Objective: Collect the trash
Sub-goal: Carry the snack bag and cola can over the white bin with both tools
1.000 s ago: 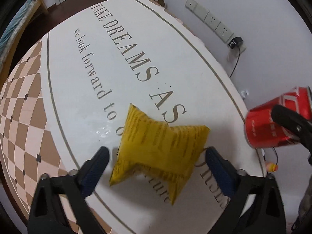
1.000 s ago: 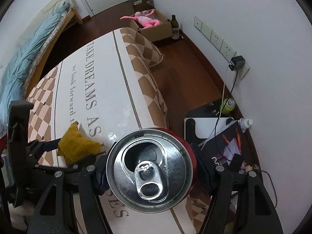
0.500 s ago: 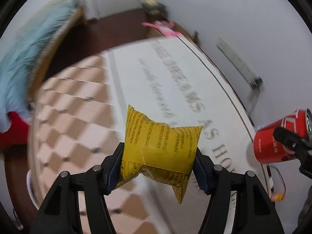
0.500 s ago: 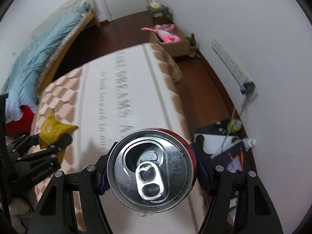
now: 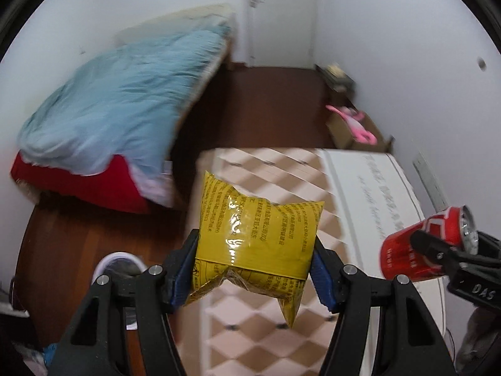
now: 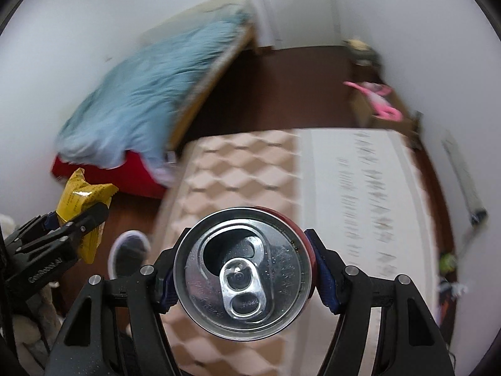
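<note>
The carrying step is in hand: a yellow packet (image 5: 255,244) is clamped in the left gripper (image 5: 254,271), a red can (image 6: 244,271) in the right gripper (image 6: 242,274), both held above the table (image 5: 360,194). A bin must be found next; the white-rimmed container (image 5: 117,266) on the floor seems likely.

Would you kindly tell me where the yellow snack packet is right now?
The yellow snack packet is clamped in the left gripper, centre of the left wrist view, off the table; the red can is to its right.

Glossy yellow plastic packet (image 5: 255,236); shiny metal can (image 6: 242,274); dark polished wood floor (image 5: 266,106)
</note>
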`<state>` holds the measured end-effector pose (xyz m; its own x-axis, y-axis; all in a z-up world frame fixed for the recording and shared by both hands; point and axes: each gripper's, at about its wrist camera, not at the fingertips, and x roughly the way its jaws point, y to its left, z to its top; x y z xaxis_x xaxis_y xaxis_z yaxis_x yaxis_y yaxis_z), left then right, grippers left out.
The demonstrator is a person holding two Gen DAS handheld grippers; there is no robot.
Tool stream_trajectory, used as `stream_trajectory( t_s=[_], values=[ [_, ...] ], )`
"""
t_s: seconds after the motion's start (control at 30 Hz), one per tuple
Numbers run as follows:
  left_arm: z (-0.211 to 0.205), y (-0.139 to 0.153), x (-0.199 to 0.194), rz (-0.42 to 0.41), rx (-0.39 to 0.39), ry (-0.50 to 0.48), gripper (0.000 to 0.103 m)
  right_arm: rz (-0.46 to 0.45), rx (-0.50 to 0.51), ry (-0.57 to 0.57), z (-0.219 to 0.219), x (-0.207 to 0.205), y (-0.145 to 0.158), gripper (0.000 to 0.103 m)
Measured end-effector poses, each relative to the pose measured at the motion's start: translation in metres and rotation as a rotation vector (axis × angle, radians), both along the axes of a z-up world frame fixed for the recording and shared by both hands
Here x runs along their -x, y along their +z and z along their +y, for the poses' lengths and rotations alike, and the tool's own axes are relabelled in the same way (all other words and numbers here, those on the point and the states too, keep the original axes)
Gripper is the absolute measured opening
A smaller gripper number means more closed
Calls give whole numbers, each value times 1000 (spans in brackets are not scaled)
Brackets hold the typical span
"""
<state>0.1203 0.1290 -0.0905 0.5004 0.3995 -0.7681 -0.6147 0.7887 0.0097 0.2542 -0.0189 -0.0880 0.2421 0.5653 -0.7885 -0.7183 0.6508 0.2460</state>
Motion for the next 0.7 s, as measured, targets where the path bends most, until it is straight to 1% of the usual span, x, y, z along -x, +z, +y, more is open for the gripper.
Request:
stream_trajectory(
  t_s=[0.07,0.17,0.2,0.23,0.33,0.43,0.47,0.5,0.53,0.63,0.67,0.7],
  values=[
    [24,12,28,-12,-11,44,61,-1,-7,44,30,18,2,70],
    [62,21,71,-18,-12,108,61,17,-15,123,92,53,-3,70],
    [72,20,81,-15,-8,124,61,21,-14,138,105,60,-5,70],
    [84,18,93,-12,-2,145,61,30,-11,162,127,73,-11,70],
    [122,6,129,-4,32,210,61,71,11,226,181,105,-33,70],
    [163,-22,164,10,105,276,61,110,53,281,232,141,-66,70],
    [183,-40,179,26,144,310,61,125,64,295,246,150,-76,70],
    [193,-51,188,33,171,332,61,145,91,315,266,163,-94,70],
    [207,-65,201,41,208,353,61,157,103,321,274,168,-104,70],
    [249,-121,231,80,346,418,61,216,167,345,314,191,-151,70],
    [266,-147,243,88,420,445,61,231,184,348,323,195,-164,70],
    [275,-163,249,98,457,465,61,253,209,359,338,203,-183,70]
  ],
)
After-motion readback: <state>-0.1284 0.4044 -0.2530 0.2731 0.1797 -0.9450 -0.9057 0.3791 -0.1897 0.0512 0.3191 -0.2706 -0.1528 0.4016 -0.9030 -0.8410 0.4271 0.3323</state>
